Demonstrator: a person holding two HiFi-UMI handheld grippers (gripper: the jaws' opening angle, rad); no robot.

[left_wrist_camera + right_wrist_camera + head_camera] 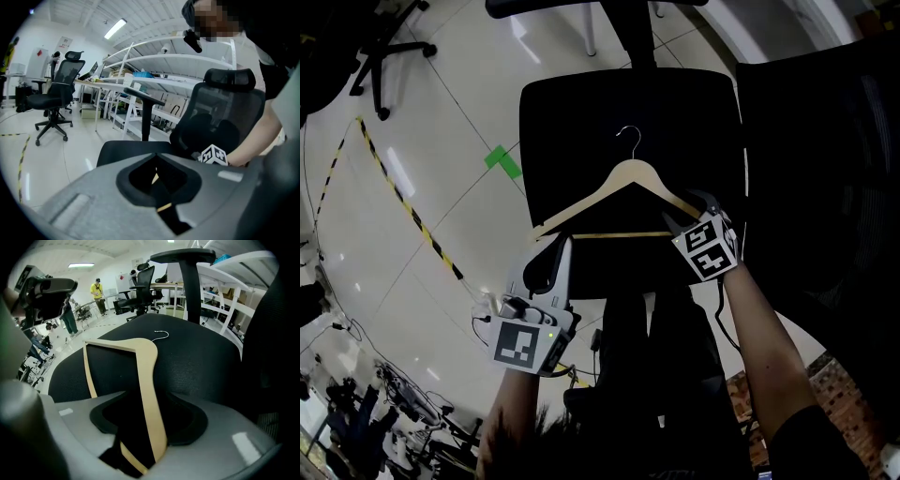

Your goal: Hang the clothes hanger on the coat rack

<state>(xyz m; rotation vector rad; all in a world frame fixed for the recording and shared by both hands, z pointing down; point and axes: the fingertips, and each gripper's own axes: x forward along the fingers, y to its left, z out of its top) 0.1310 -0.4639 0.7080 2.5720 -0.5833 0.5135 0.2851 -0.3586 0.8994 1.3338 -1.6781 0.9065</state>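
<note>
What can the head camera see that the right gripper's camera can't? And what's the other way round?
Only the head view: the green tape mark and the striped tape on the floor, plus the person's right forearm.

Only the right gripper view: a person in a yellow top far off, and a ceiling light.

Both: the wooden hanger lying on the black chair seat, with one arm of it running between the open jaws of the right gripper.
</note>
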